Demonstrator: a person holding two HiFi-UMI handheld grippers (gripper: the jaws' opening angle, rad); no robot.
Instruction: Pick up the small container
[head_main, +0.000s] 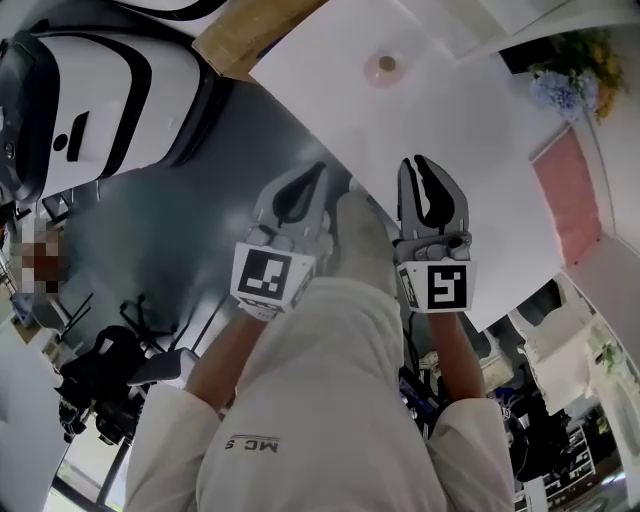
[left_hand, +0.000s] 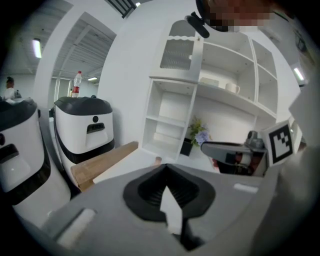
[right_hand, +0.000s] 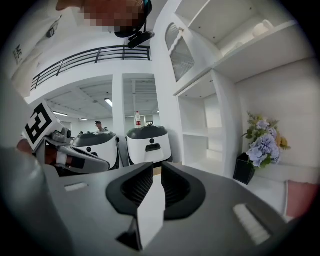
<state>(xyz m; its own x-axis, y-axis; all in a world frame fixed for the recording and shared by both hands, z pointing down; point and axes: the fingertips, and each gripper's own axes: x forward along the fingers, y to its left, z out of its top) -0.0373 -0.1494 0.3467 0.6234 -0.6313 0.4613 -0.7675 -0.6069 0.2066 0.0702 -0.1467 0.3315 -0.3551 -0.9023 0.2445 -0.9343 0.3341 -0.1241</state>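
Head view: the small container (head_main: 385, 68) sits on the white table (head_main: 475, 150) ahead of both tongs, well apart — nearer the right gripper (head_main: 417, 165) than the left gripper (head_main: 316, 175); round, no long axis. Left gripper view: jaws together, empty; right gripper view: jaws a narrow slit apart, nothing between — container not discernible.

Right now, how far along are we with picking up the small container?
Done: nothing yet; the small container sits untouched on the white table, ahead of both grippers. In hand: the right gripper is over the table edge, jaws slightly apart and empty; the left gripper is shut and empty. Left: reach the container, close on it, lift.
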